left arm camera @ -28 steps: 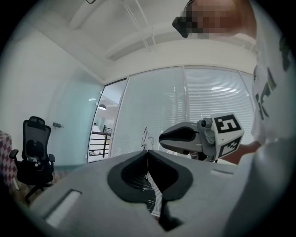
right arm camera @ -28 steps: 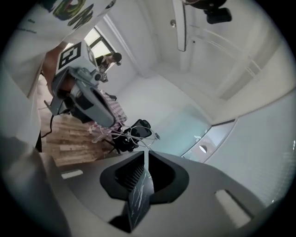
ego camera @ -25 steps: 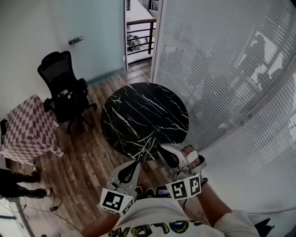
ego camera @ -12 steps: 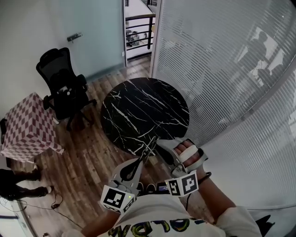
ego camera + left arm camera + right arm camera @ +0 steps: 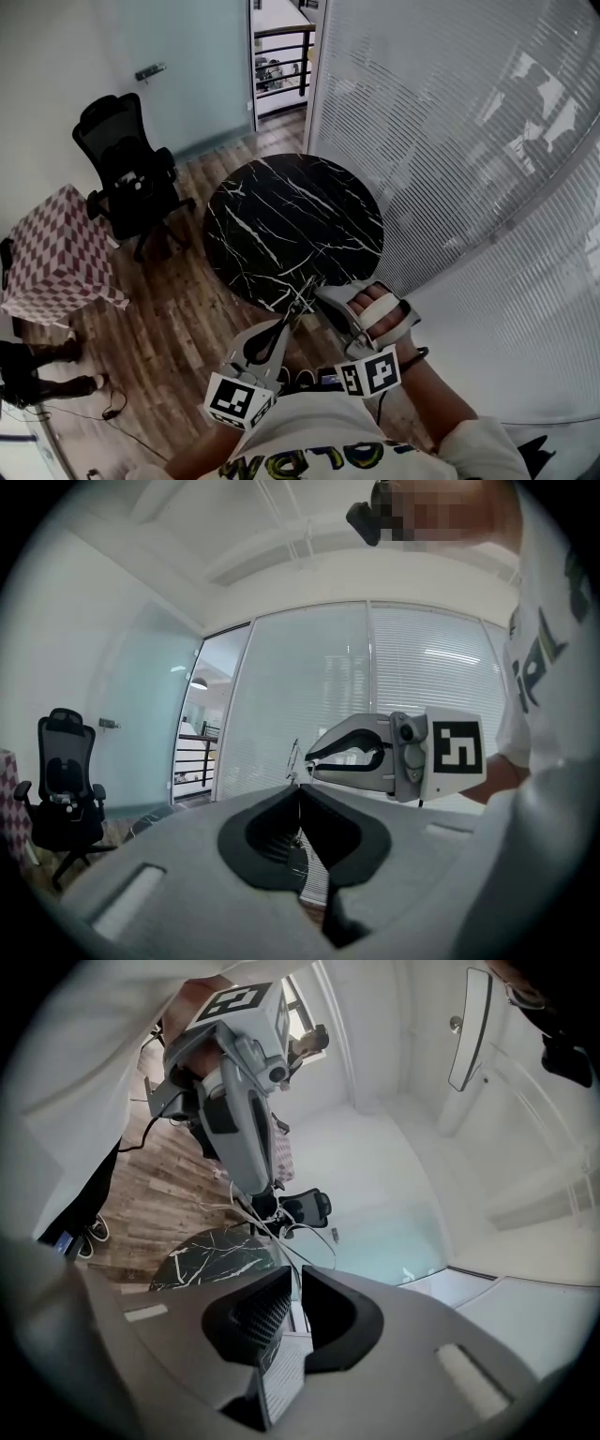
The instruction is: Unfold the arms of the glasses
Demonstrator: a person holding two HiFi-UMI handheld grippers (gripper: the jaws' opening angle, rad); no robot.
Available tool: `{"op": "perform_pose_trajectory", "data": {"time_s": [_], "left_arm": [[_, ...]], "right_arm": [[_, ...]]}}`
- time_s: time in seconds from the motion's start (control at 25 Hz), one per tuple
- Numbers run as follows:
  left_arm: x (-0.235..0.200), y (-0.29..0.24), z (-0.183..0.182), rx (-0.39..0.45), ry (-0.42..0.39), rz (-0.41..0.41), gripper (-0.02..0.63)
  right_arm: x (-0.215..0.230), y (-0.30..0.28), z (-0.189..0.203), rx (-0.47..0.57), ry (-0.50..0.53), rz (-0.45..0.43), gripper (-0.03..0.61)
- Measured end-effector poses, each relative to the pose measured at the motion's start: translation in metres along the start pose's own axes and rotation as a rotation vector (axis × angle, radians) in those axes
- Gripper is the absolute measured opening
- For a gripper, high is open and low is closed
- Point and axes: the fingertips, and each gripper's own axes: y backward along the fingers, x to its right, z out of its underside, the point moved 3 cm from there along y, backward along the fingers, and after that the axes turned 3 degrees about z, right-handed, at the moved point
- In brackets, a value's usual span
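Observation:
Thin wire-framed glasses [image 5: 302,297] hang in the air between my two grippers, over the near rim of the round black marble table [image 5: 281,216]. My left gripper [image 5: 282,322] comes up from below and is shut on the frame; in the left gripper view the wire [image 5: 292,758] sticks out past its closed tips [image 5: 298,789]. My right gripper [image 5: 320,293] comes in from the right. Its jaws have just been closing, and a thin arm of the glasses [image 5: 279,1232] runs into the narrow gap between them [image 5: 296,1277]. The lenses are too small to make out.
A black office chair [image 5: 131,173] stands left of the table on the wooden floor, with a checkered covered box [image 5: 52,258] further left. Someone's feet [image 5: 37,373] show at the left edge. A glass wall with blinds [image 5: 450,141] curves along the right.
The right gripper has rolled in the hand and shifted a little, its tip staying at the glasses. The left gripper has barely moved. The glasses remain between both tips.

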Motion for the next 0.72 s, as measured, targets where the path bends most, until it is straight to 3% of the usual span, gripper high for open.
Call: {"op": "perform_pose_trajectory", "data": {"time_s": [0.72], "left_arm": [[-0.005, -0.010, 0.007, -0.006, -0.001, -0.043, 0.005]], "right_arm": [[-0.020, 0.015, 0.018, -0.066, -0.138, 0.006, 0.023]]}}
